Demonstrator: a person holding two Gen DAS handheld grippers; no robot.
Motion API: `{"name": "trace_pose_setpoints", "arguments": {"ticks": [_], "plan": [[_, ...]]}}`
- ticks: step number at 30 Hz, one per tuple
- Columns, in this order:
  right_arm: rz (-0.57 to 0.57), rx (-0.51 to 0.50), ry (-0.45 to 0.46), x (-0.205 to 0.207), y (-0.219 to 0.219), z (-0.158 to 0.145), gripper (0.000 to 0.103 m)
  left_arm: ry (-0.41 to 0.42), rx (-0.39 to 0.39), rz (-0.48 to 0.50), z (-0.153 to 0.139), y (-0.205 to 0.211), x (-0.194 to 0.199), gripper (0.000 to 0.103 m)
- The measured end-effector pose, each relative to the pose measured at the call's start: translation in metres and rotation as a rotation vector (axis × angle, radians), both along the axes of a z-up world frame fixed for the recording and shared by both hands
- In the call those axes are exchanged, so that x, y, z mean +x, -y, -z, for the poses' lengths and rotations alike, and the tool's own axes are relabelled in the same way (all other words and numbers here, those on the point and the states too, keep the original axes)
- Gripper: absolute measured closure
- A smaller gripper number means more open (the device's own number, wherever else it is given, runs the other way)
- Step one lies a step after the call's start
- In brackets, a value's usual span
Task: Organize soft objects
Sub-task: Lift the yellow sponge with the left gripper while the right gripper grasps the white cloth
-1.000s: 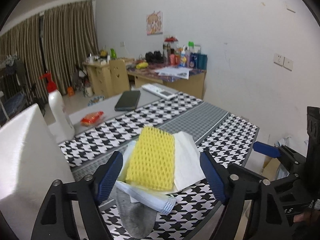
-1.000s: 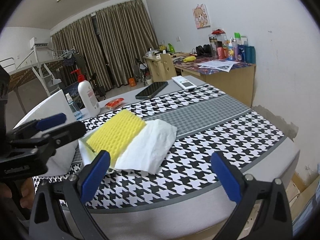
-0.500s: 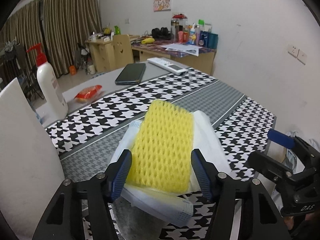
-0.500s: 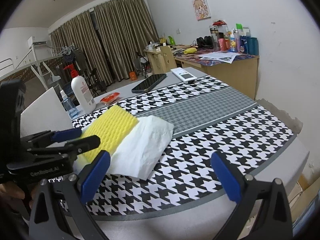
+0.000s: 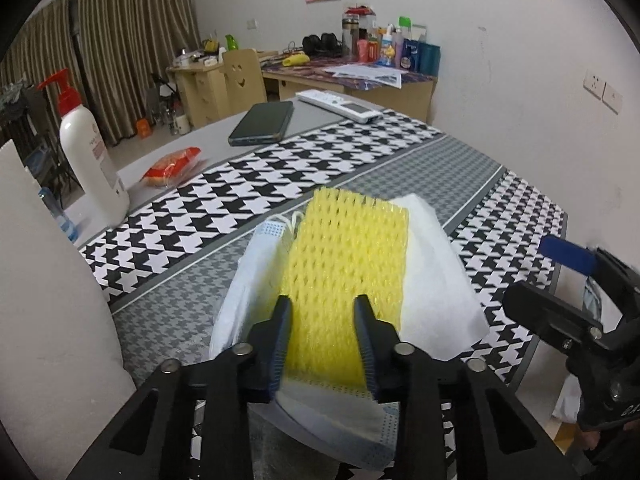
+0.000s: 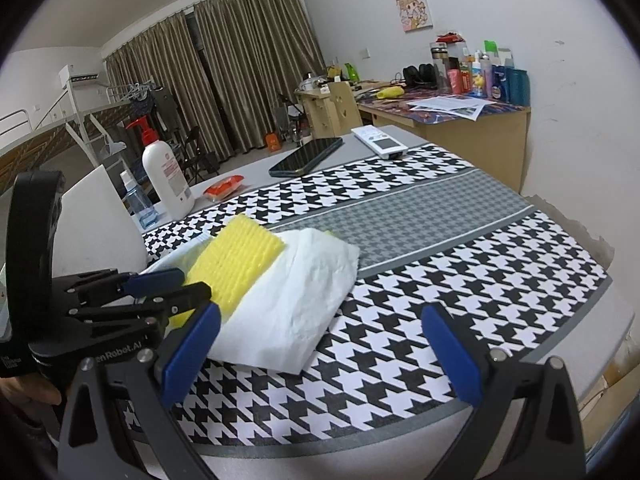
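Yellow foam net sleeve (image 5: 344,264) lying on top of a soft pile: a white tissue sheet (image 5: 436,300) spreading out to one side, a pale blue face mask (image 5: 340,428) under its near end, all resting on the houndstooth tablecloth (image 5: 248,200). Left gripper (image 5: 323,320) is straddling the sleeve's near end; its jaws have just been closing and the pads now appear to be pressing into the foam, though contact is hard to confirm. The sleeve is bright yellow, with an open diamond mesh, flattened and rectangular. Right gripper (image 6: 320,344) is hovering with jaws spread wide over bare tablecloth, just beside the tissue, gripping nothing. Containers: white pump bottle (image 5: 90,152) with a red pump is standing upright near the far table edge; contents not visible.
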State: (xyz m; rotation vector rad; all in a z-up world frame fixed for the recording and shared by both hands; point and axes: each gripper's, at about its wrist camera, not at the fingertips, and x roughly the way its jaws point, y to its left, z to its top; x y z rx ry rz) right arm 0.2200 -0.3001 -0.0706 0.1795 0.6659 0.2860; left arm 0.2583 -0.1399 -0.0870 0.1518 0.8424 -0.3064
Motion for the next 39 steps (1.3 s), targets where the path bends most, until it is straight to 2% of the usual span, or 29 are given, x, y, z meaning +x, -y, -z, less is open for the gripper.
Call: {"name": "trace_pose_setpoints", "arguments": {"ticks": [6, 9, 18, 19, 21, 22, 24, 28, 30, 31, 33, 34, 35, 39], "plan": [[-0.011, -0.006, -0.008, 0.004, -0.004, 0.000, 0.001, -0.013, 0.011, 0.013, 0.007, 0.000, 0.004, 0.089], [-0.017, -0.008, -0.012, 0.007, -0.006, 0.001, 0.001, 0.003, 0.015, 0.012, 0.006, -0.001, 0.004, 0.103], [-0.042, -0.010, -0.020, 0.011, -0.011, 0.002, 0.001, 0.042, -0.032, 0.027, -0.011, -0.008, -0.005, 0.103], [-0.041, -0.009, -0.020, 0.011, -0.011, 0.002, 0.001, 0.040, -0.039, 0.036, -0.011, -0.008, -0.005, 0.100], [-0.042, -0.007, -0.022, 0.011, -0.011, 0.002, 0.001, 0.033, -0.037, 0.034, -0.011, -0.008, -0.004, 0.085], [-0.044, -0.005, -0.023, 0.011, -0.011, 0.002, 0.001, 0.033, -0.036, 0.034, -0.010, -0.007, -0.004, 0.066], [-0.045, -0.003, -0.024, 0.012, -0.012, 0.003, 0.001, 0.030, -0.042, 0.031, -0.009, -0.007, -0.004, 0.043], [-0.046, -0.002, -0.028, 0.013, -0.012, 0.004, 0.001, 0.011, -0.035, 0.021, -0.003, -0.007, 0.001, 0.043], [-0.049, -0.001, -0.030, 0.015, -0.013, 0.004, 0.001, -0.013, -0.040, 0.023, 0.001, -0.007, 0.005, 0.054], [-0.050, -0.003, -0.030, 0.015, -0.013, 0.005, 0.001, -0.018, -0.037, 0.026, 0.003, -0.007, 0.006, 0.065], [-0.050, -0.007, -0.032, 0.016, -0.014, 0.005, 0.001, -0.021, -0.024, 0.026, 0.005, -0.005, 0.007, 0.075], [-0.050, -0.006, -0.033, 0.017, -0.013, 0.006, 0.001, -0.015, -0.025, 0.026, 0.005, -0.006, 0.006, 0.085], [-0.049, -0.006, -0.034, 0.017, -0.013, 0.006, 0.001, -0.005, -0.029, 0.028, 0.002, -0.006, 0.004, 0.090], [-0.053, -0.005, -0.042, 0.020, -0.013, 0.008, 0.001, 0.026, -0.061, 0.033, -0.009, -0.011, 0.000, 0.092]]}}
